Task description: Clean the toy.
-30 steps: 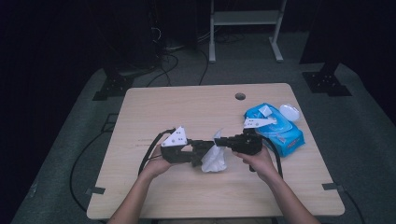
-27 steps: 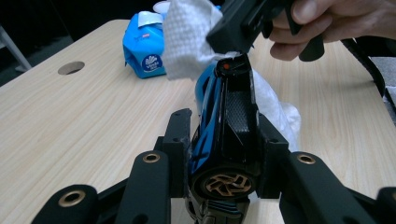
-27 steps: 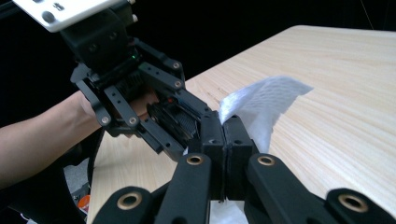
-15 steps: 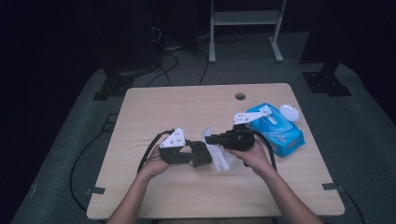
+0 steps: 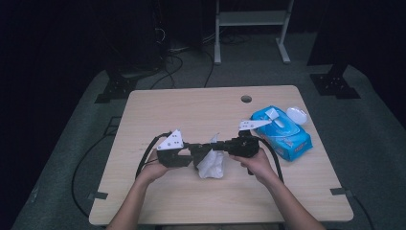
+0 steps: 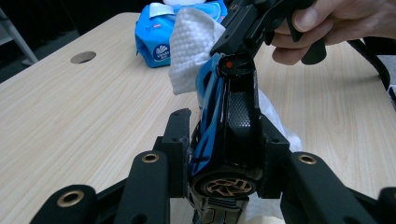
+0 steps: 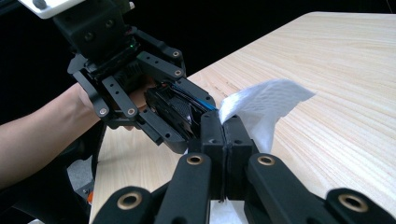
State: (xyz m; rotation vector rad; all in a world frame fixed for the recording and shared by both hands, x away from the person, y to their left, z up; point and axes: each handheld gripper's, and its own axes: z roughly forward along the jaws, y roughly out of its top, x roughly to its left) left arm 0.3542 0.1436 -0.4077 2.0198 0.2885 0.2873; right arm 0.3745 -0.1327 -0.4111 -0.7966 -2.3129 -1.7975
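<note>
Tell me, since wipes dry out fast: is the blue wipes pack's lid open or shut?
Open. In the high view, the wipes pack shows its white lid flipped up.

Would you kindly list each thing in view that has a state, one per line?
Toy car: clamped between the left claw's jaws, held off the table.
Wet wipe: pinched in the right claw, pressed against the car.
Wipes pack: lying flat on the table, lid flipped open.
</note>
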